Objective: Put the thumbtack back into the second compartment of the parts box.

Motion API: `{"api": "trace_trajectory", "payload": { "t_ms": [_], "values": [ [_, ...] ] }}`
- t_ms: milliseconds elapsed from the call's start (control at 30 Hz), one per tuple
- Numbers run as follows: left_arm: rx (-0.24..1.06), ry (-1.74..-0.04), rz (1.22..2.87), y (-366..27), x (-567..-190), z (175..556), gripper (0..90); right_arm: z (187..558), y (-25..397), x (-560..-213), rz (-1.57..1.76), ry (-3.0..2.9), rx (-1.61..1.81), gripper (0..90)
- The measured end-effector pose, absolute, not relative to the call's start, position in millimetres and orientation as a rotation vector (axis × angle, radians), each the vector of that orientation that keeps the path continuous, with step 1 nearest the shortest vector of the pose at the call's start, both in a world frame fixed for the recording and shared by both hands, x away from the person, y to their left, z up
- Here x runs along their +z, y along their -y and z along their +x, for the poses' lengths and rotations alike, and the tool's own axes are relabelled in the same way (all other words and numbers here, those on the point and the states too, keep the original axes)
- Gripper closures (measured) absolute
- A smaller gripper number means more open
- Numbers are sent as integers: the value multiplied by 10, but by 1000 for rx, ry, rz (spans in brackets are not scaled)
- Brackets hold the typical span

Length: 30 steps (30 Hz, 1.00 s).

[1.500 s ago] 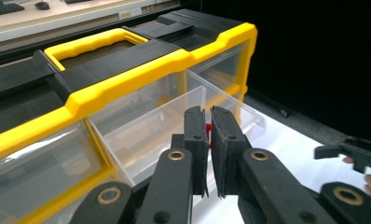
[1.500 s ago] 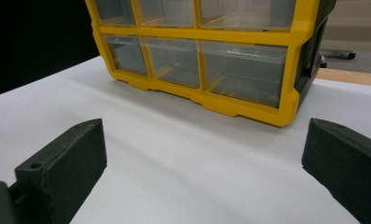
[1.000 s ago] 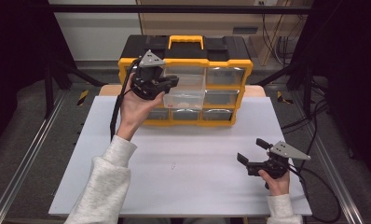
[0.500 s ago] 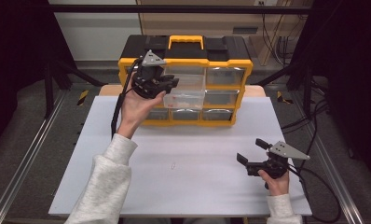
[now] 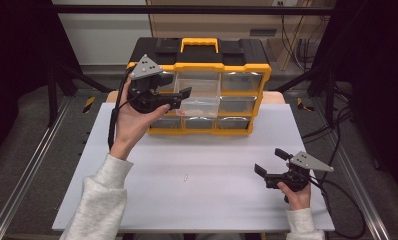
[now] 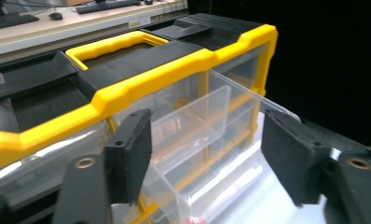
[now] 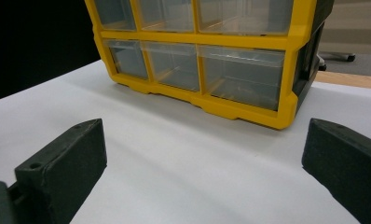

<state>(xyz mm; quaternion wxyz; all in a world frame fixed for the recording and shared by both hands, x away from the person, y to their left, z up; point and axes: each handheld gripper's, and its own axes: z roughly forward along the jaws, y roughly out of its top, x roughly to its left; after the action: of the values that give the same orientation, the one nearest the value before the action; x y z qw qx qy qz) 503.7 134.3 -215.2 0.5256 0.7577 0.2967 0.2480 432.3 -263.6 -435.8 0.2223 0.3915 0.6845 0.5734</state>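
While one drawer (image 5: 199,106) (clear) juts, two claws gape.

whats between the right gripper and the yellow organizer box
Bare white table top; in the high view a tiny pale speck lies off to the side. The right gripper faces the yellow organizer box across it, jaws open.

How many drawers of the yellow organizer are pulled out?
1: the clear middle drawer of the organizer, beside the open left gripper. The others look closed; some behind the hand may be hidden.
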Motion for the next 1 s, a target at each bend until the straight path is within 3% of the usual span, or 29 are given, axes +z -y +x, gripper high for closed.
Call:
{"api": "trace_trajectory", "payload": {
  "t_ms": [467, 1000],
  "values": [
    [586, -695, 1786, -1570, -2418, 4775, 49, 4326, 2631, -4365, 1081, -1893, 1579, 5],
    [540, -751, 1809, -1762, -3073, 4600, 0, 4322, 2626, -4367, 1083, -1894, 1579, 5]
  ]
}}
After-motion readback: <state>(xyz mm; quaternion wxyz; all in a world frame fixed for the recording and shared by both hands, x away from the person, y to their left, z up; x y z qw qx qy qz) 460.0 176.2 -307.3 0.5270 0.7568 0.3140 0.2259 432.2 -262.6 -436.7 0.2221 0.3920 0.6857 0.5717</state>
